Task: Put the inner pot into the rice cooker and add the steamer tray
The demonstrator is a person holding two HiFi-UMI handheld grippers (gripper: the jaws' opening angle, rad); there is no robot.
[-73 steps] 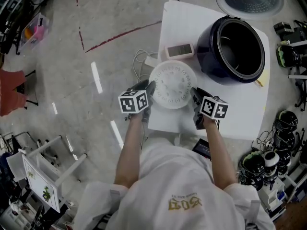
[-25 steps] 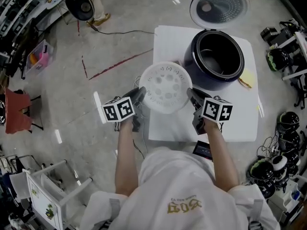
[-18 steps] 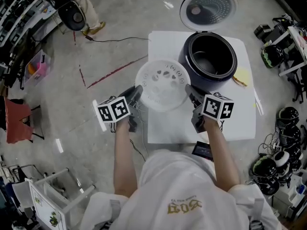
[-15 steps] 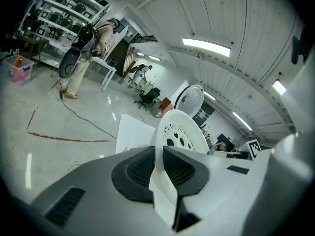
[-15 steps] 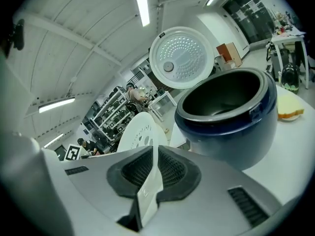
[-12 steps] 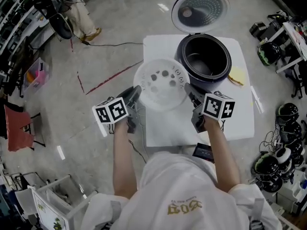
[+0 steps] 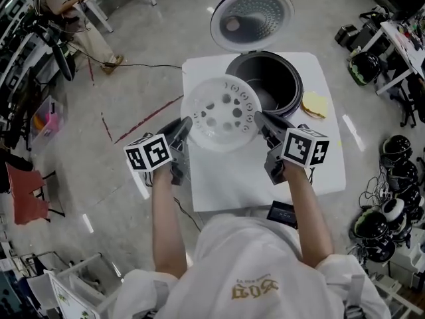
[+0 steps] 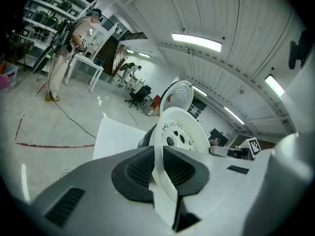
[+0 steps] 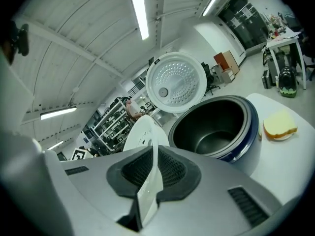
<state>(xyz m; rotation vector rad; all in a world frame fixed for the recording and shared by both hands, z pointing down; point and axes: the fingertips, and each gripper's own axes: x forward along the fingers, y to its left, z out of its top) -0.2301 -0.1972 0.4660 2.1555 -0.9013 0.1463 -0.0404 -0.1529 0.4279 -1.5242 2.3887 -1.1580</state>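
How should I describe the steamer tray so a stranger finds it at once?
On the white table stands an open dark rice cooker. Just before it, in the air, the left gripper and right gripper clamp the steamer tray by opposite edges: a round white disc pierced with holes.

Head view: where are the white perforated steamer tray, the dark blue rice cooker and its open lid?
white perforated steamer tray (image 7: 222,115): head view, its middle.
dark blue rice cooker (image 7: 295,85): head view, right rim.
open lid (image 7: 252,15): head view, perforated inner face.
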